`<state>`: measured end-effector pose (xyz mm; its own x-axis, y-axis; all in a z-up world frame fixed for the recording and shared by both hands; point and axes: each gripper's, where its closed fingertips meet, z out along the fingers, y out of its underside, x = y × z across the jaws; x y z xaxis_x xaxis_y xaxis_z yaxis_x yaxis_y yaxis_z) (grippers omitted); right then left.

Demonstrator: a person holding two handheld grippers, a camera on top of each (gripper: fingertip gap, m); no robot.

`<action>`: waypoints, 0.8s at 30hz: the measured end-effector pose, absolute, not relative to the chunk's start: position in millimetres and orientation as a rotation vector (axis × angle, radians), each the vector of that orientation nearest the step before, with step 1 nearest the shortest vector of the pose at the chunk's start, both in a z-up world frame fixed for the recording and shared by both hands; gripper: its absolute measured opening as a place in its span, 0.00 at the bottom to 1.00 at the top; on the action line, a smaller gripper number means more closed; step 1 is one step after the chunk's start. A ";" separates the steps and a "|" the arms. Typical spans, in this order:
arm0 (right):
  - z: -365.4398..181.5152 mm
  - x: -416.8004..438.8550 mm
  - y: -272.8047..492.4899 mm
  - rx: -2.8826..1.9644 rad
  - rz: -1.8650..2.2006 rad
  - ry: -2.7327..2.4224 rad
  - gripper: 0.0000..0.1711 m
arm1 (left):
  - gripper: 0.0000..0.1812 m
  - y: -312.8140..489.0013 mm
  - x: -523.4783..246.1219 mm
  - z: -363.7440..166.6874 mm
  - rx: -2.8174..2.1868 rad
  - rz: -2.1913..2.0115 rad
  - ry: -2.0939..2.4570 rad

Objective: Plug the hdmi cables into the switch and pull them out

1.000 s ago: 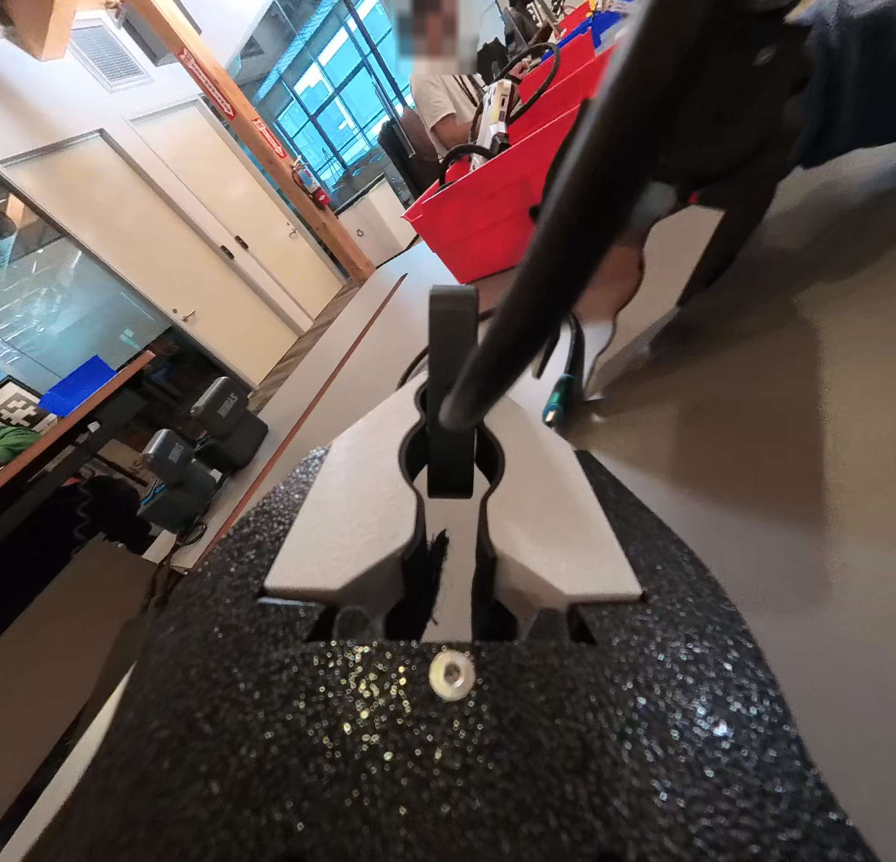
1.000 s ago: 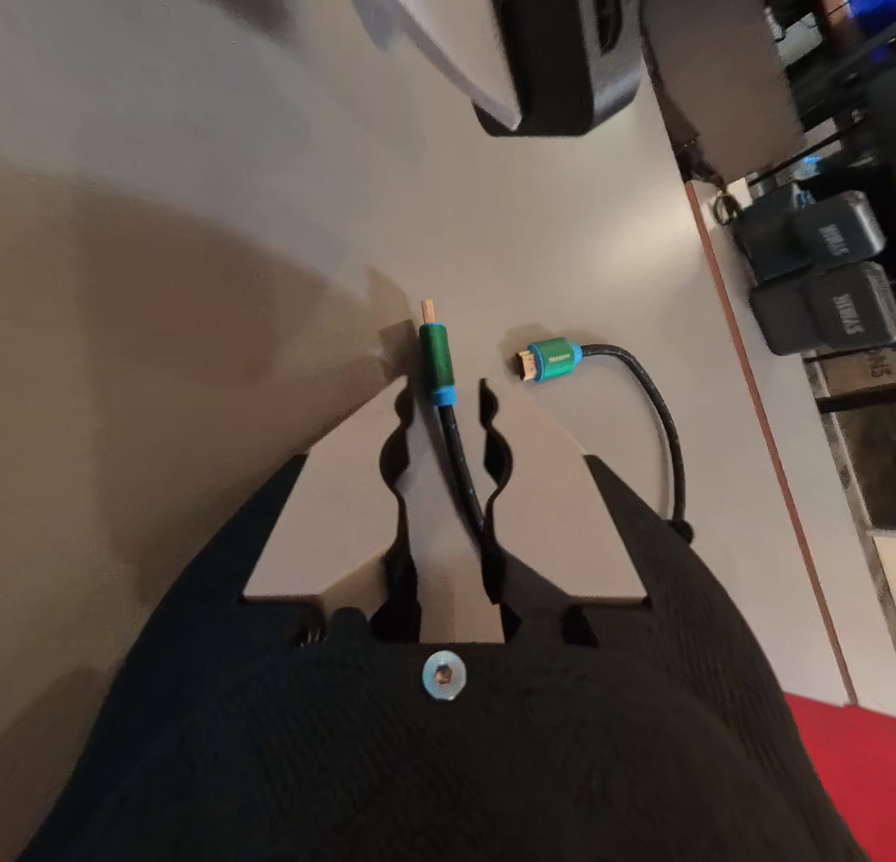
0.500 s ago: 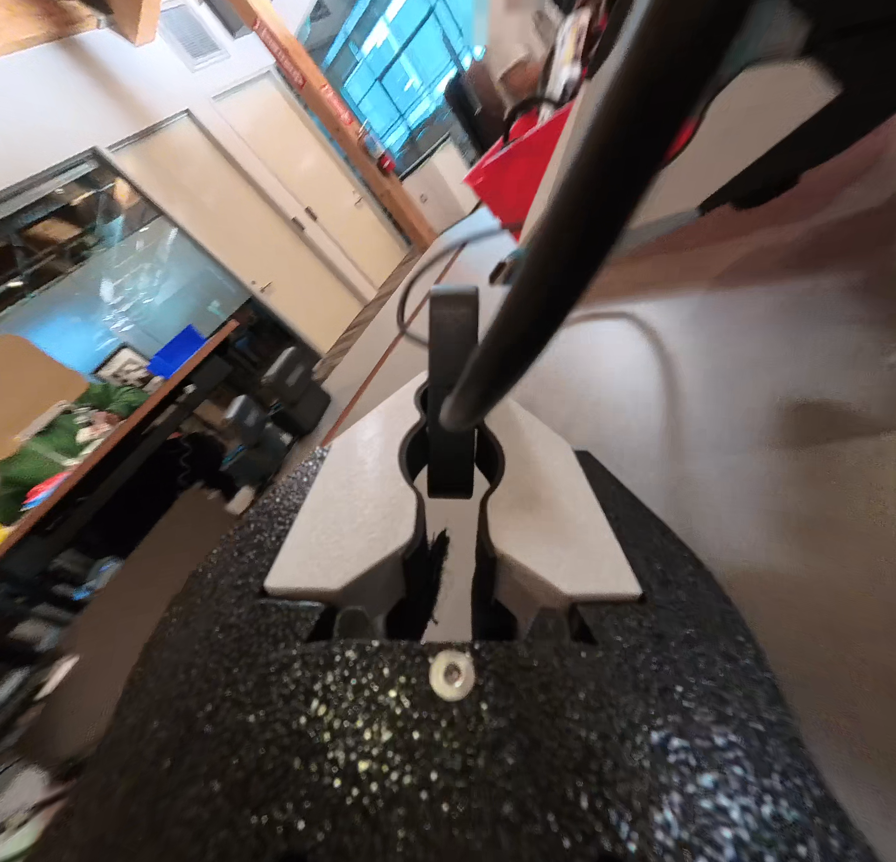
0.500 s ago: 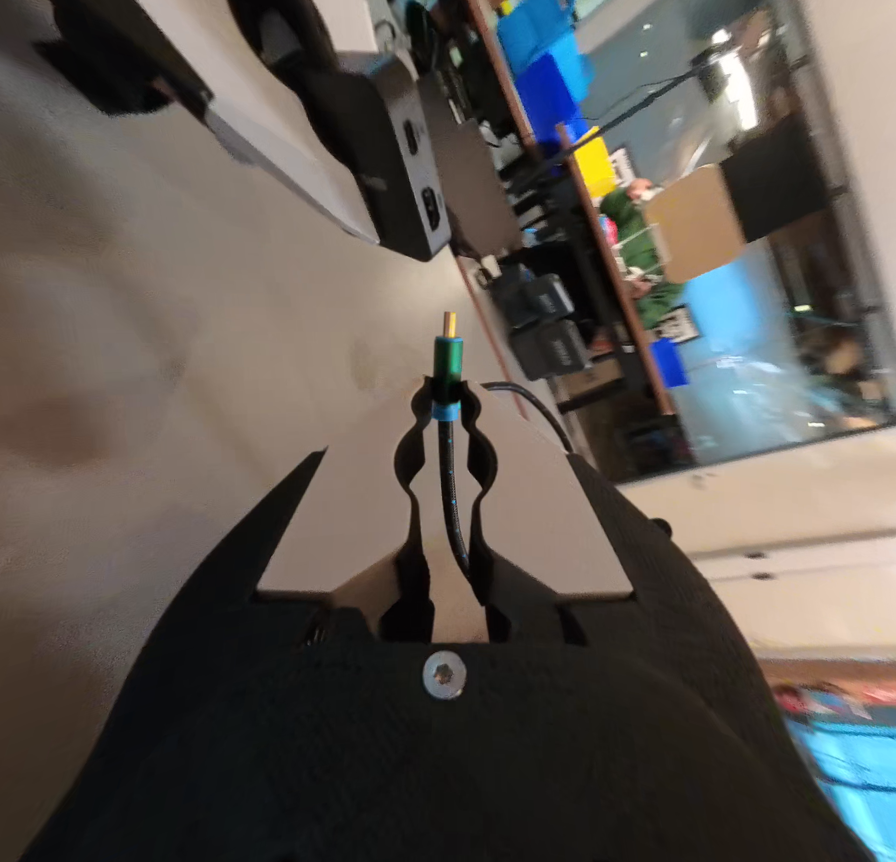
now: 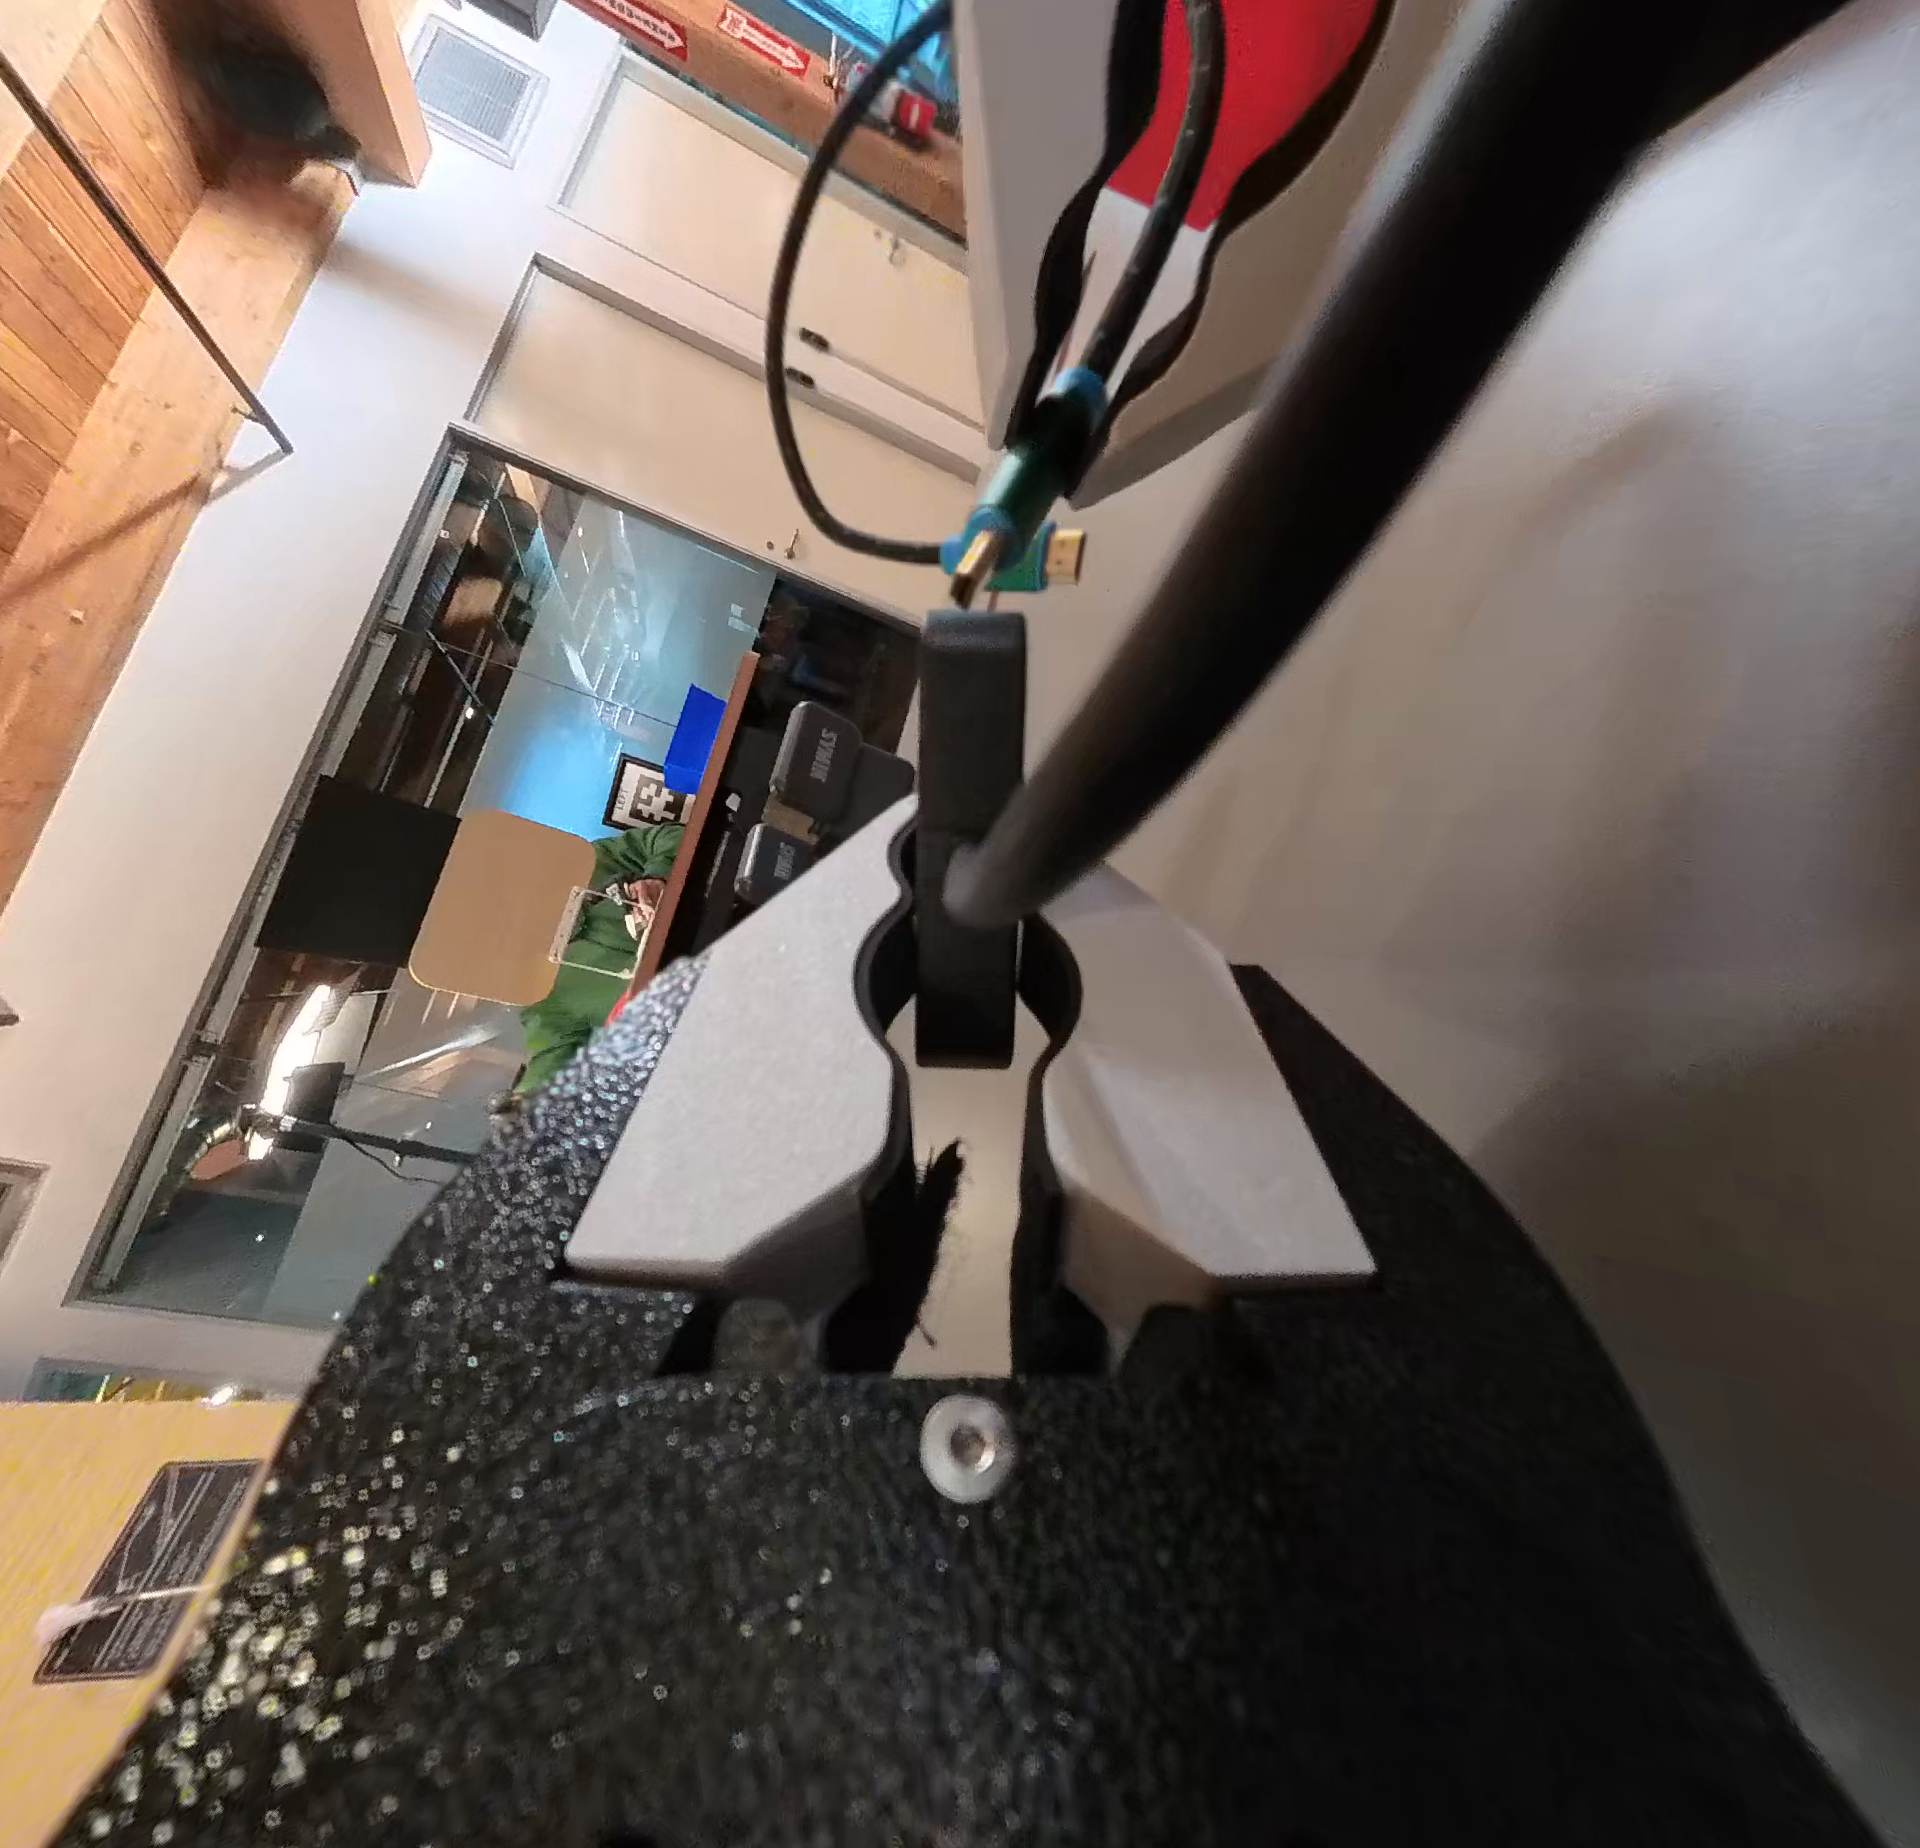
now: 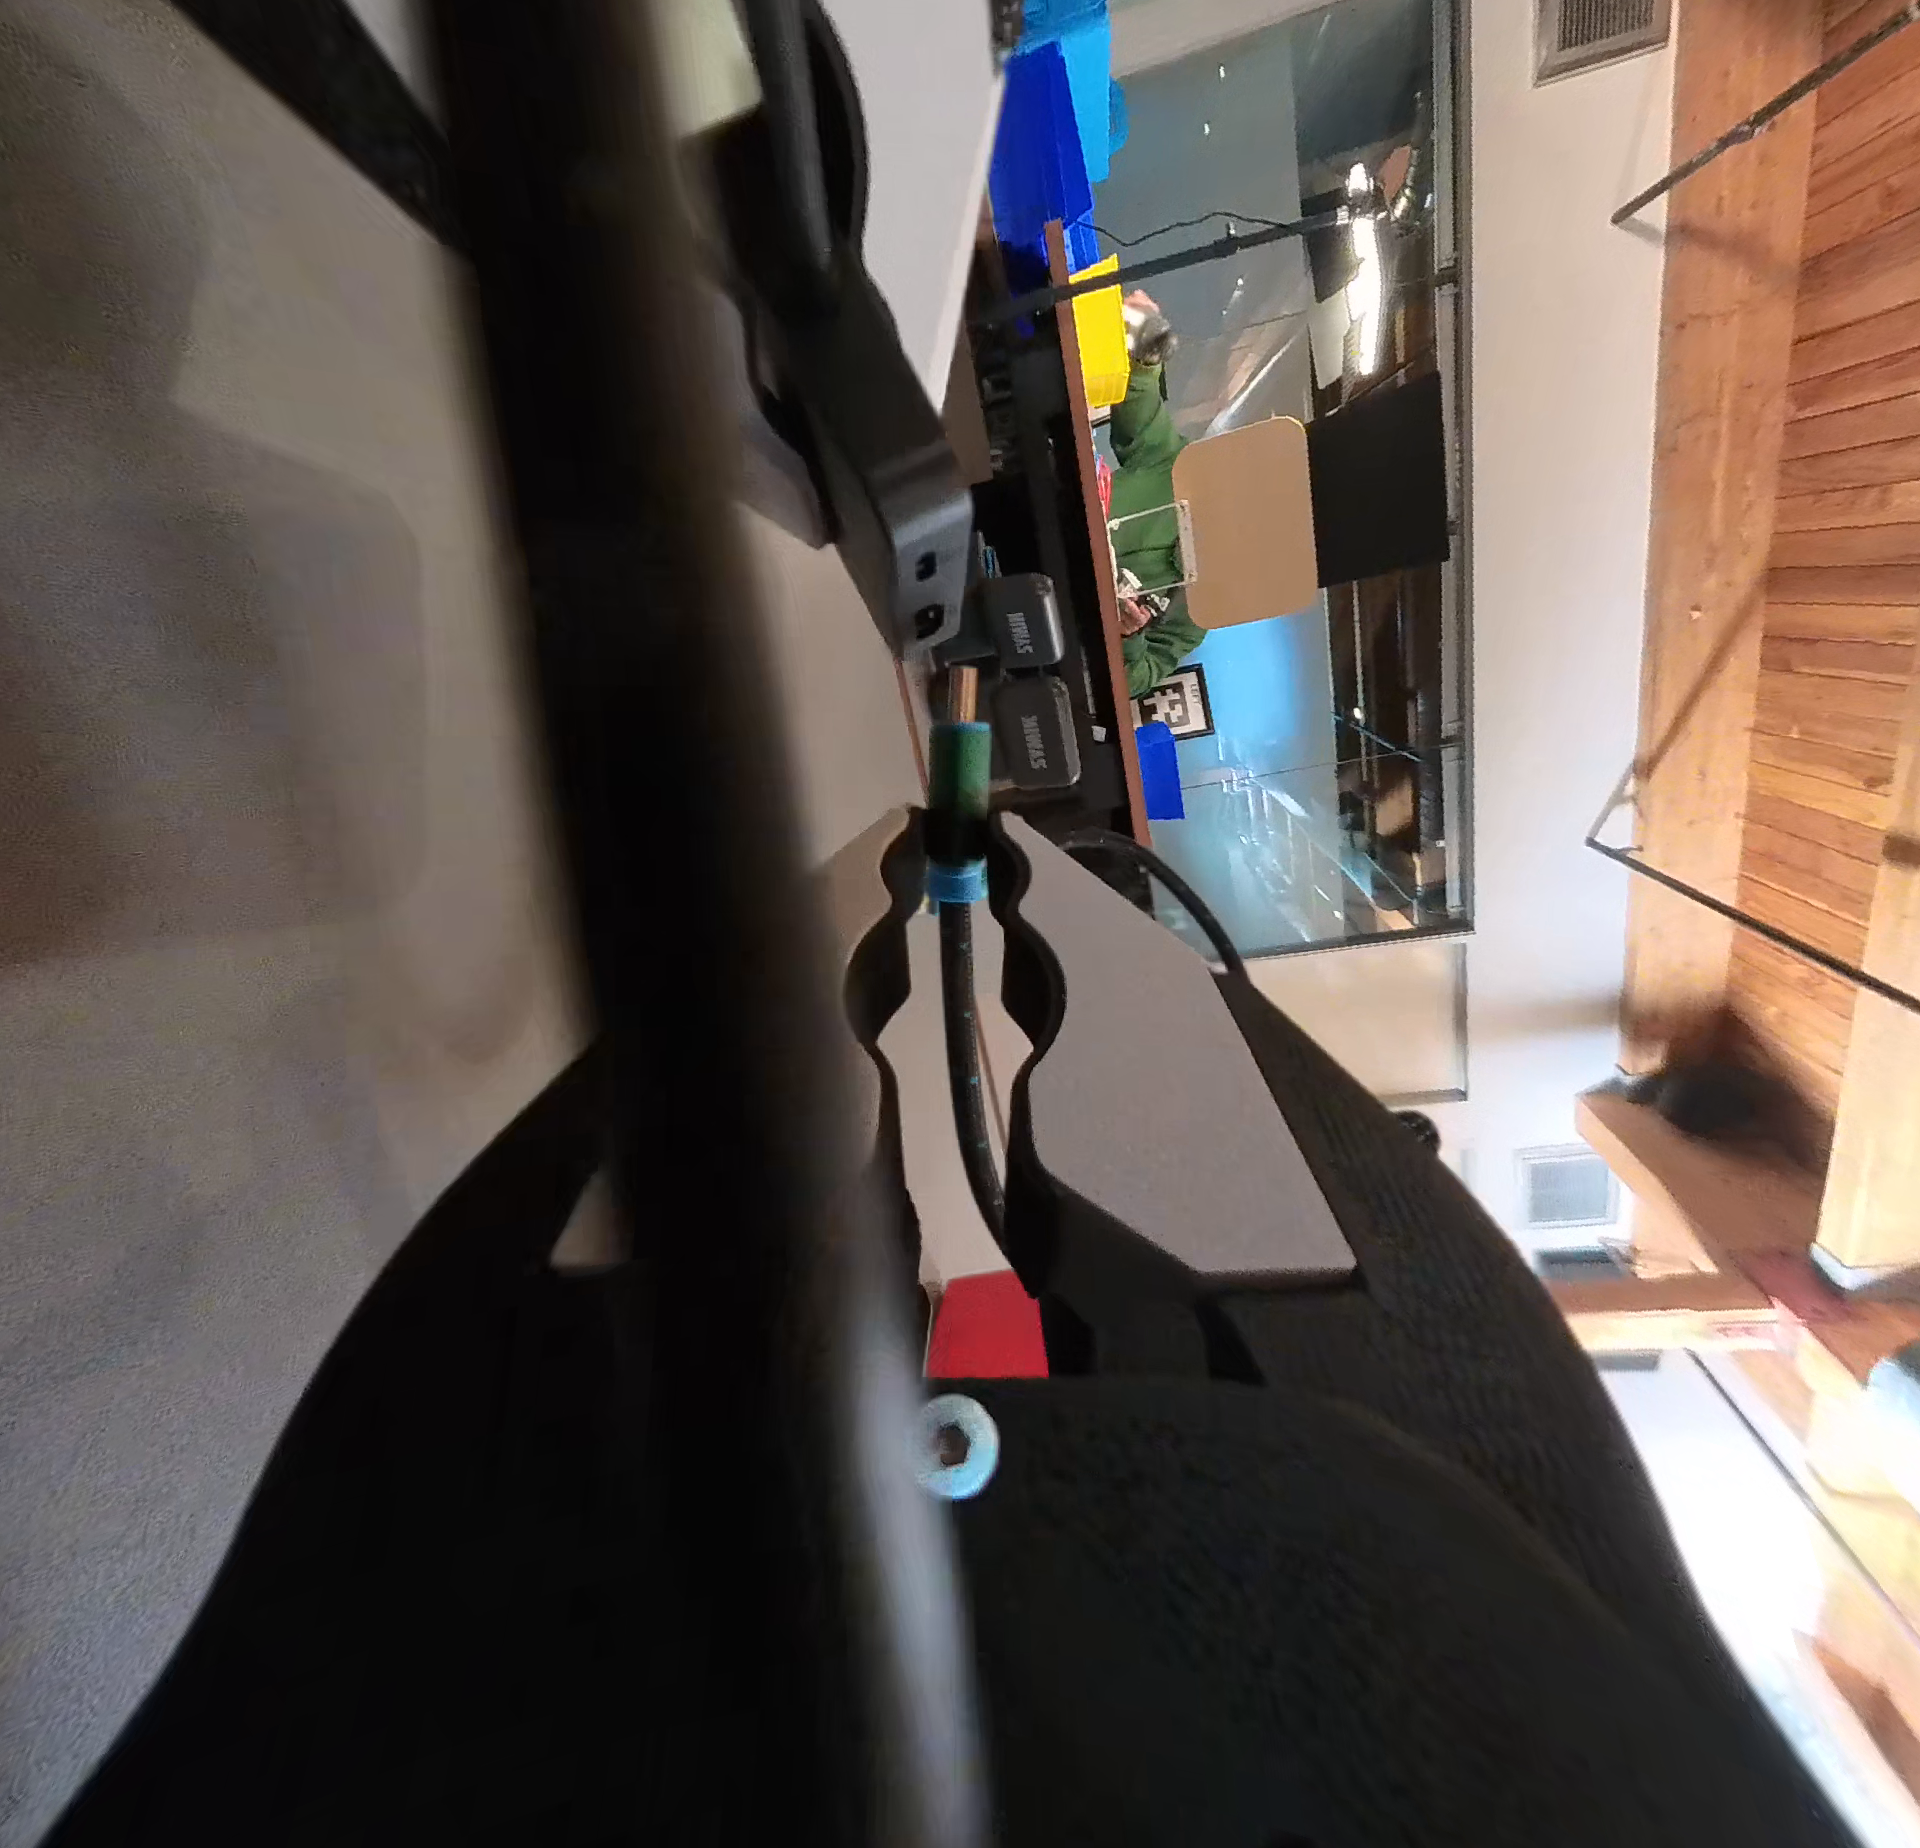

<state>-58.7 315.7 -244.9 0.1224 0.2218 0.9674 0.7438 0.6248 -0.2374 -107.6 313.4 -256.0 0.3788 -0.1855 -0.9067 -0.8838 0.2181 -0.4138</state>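
My left gripper (image 5: 966, 842) is shut on the black switch (image 5: 971, 718), which I see edge-on, lifted off the table. A thick black cable (image 5: 1351, 396) runs from the switch up to the right. My right gripper (image 6: 956, 832) is shut on a green HDMI plug (image 6: 958, 770) with a blue collar, gold tip forward. The switch (image 6: 920, 541) lies just ahead of that plug, ports facing it. In the left wrist view the right gripper (image 5: 1049, 448) holds this plug (image 5: 1023, 468) just above the switch's end. A second green plug (image 5: 1049, 567) hangs beside it.
The grey table (image 5: 1662, 863) fills the right side. A red bin (image 5: 1278, 53) stands behind the right gripper. Two black cases (image 6: 1029, 697) sit past the table edge. A person in green (image 6: 1143, 510) sits at a far table with blue and yellow bins (image 6: 1101, 333).
My right gripper shut on the green plug that lay on the table, then lifted and turned it toward the switch. My left gripper raised and tilted the switch toward the plug.
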 end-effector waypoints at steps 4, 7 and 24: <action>-249.1 -61.2 314.2 -0.854 -0.487 -1.461 0.07 | 0.06 313.5 -106.4 -257.4 -1.286 0.645 1.114; -251.3 -62.7 313.3 -0.850 -0.495 -1.474 0.05 | 0.06 314.1 -106.2 -259.2 -1.285 0.669 1.129; -276.6 -64.9 314.9 -0.864 -0.530 -1.602 0.06 | 0.06 319.2 -108.7 -284.3 -1.356 0.754 1.270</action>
